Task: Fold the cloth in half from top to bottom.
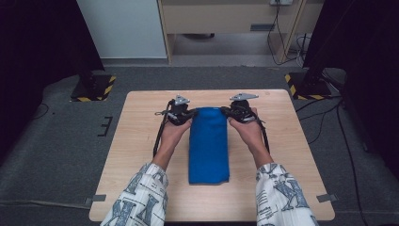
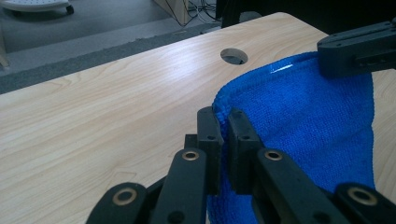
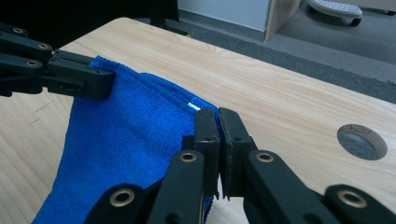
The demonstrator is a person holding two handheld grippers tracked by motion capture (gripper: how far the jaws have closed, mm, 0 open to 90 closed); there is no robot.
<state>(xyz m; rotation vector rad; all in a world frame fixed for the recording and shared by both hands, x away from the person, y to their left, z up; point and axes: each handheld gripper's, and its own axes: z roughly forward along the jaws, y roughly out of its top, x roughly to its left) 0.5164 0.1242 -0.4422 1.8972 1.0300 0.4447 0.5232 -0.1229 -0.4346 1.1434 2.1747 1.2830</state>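
Observation:
A folded blue towel (image 1: 208,146) lies lengthwise down the middle of the wooden table (image 1: 141,141). My left gripper (image 1: 185,115) is shut on the towel's far left corner, and its jaws pinch the blue edge (image 2: 243,100) in the left gripper view. My right gripper (image 1: 234,113) is shut on the far right corner, where the towel (image 3: 135,135) folds up between its jaws next to a small white tag (image 3: 191,106). The far end of the towel is raised slightly off the table between both grippers. Each gripper view shows the other gripper's jaw tip on the opposite corner.
A round cable hole (image 3: 362,141) sits in the table near its far right corner. Dark stands with yellow-black striped bases (image 1: 94,87) flank the table's far side. Bare wood lies to both sides of the towel.

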